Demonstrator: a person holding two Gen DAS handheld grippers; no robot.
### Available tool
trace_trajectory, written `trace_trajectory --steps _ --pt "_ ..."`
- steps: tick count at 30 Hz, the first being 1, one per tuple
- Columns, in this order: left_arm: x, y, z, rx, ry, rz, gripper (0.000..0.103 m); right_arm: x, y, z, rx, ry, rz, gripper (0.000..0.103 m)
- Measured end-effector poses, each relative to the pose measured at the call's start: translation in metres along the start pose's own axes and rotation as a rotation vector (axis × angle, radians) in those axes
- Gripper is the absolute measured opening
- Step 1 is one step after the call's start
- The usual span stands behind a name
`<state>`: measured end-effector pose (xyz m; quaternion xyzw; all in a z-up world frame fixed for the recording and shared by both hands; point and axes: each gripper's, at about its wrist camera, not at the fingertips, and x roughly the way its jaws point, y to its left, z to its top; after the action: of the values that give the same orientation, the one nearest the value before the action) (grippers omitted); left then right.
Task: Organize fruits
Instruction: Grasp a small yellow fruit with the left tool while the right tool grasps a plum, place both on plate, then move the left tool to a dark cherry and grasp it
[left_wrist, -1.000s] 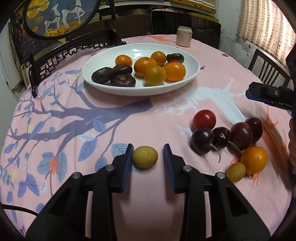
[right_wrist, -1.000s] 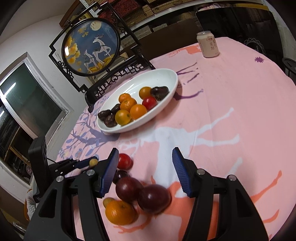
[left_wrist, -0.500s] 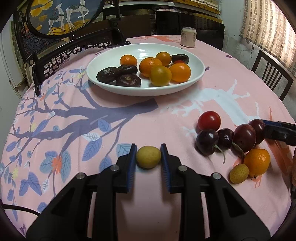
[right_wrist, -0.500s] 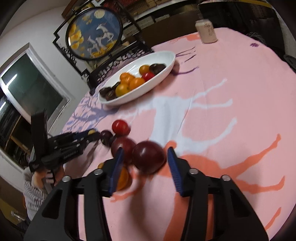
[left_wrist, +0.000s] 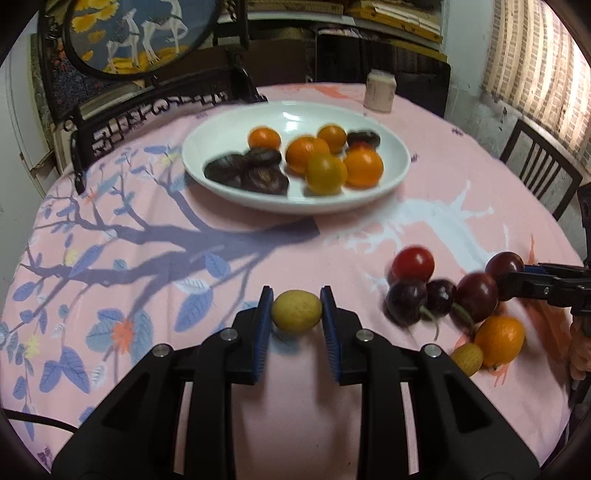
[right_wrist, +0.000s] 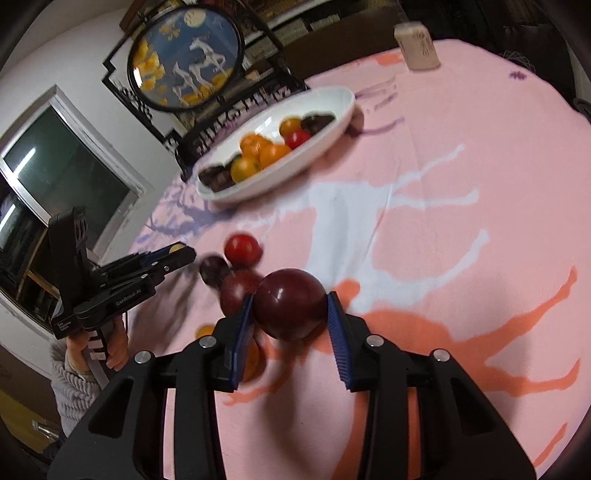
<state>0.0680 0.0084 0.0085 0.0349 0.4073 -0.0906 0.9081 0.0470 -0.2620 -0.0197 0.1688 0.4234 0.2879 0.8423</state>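
Note:
My left gripper (left_wrist: 296, 308) is shut on a small yellow fruit (left_wrist: 296, 311), held just above the pink cloth. My right gripper (right_wrist: 290, 314) is shut on a dark red plum (right_wrist: 290, 308); it also shows in the left wrist view (left_wrist: 504, 266). A white bowl (left_wrist: 391, 173) at the back holds oranges, a yellow tomato and dark fruits. A loose cluster lies at the right: a red tomato (left_wrist: 412, 264), dark cherries (left_wrist: 406, 301), another plum (left_wrist: 476, 295), an orange (left_wrist: 499, 339) and a small yellow fruit (left_wrist: 467, 358).
A pale can (left_wrist: 380, 90) stands at the table's far edge. A dark carved stand with a round painted screen (left_wrist: 144, 33) sits at the back left. A chair back (left_wrist: 539, 173) is beyond the right edge. The left gripper shows in the right wrist view (right_wrist: 173, 254).
Both grippers have closed: the left on the yellow fruit, the right on the dark red plum. The left gripper has risen slightly with its fruit.

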Motion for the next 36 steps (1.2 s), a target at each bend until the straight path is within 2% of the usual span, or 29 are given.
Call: trace_trajectory --steps 3,6,12,13,14,15,16,19,20,23,27,31,34,36 --pt "-0.011 0.004 0.018 -0.019 -0.039 -0.025 0.026 -0.007 0.011 0.021 -0.028 -0.035 -0.002 0.039" --pt "-0.008 0.007 0.045 -0.030 -0.066 0.014 0.026 -0.002 0.026 0.052 -0.059 -0.064 -0.027 0.039" --pt "0.030 0.008 0.093 -0.087 -0.060 0.061 0.027 0.054 0.041 0.114 -0.065 -0.093 -0.087 0.039" --pt "0.036 0.008 0.098 -0.097 -0.060 0.068 0.028 0.067 0.040 0.122 -0.063 -0.090 -0.094 0.041" --pt "0.041 0.011 0.101 -0.118 -0.064 0.080 0.043 0.074 0.039 0.126 -0.067 -0.096 -0.100 0.041" --pt "0.044 0.015 0.101 -0.139 -0.070 0.082 0.068 0.078 0.037 0.128 -0.069 -0.108 -0.111 0.042" --pt "0.044 0.018 0.099 -0.156 -0.082 0.075 0.075 0.080 0.035 0.129 -0.072 -0.119 -0.120 0.043" --pt "0.039 0.028 0.097 -0.167 -0.095 0.073 0.076 0.074 0.025 0.126 -0.071 -0.133 -0.087 0.049" --pt "0.036 0.031 0.097 -0.187 -0.104 0.063 0.076 0.070 0.022 0.125 -0.059 -0.151 -0.087 0.058" --pt "0.027 0.029 0.091 -0.182 -0.113 0.042 0.077 0.061 0.021 0.118 -0.055 -0.159 -0.086 0.060" --pt "0.016 0.005 0.070 -0.067 -0.127 0.116 0.084 0.048 0.023 0.102 -0.063 -0.154 -0.085 0.060" --pt "0.010 -0.022 0.039 0.039 -0.091 0.080 0.084 0.032 0.026 0.083 -0.082 -0.164 -0.103 0.060" --pt "0.001 -0.040 0.018 0.125 -0.097 0.060 0.086 0.022 0.017 0.077 -0.049 -0.175 -0.101 0.060" --pt "-0.002 -0.044 0.013 0.136 -0.094 0.028 0.087 0.018 0.011 0.076 -0.017 -0.184 -0.099 0.060"
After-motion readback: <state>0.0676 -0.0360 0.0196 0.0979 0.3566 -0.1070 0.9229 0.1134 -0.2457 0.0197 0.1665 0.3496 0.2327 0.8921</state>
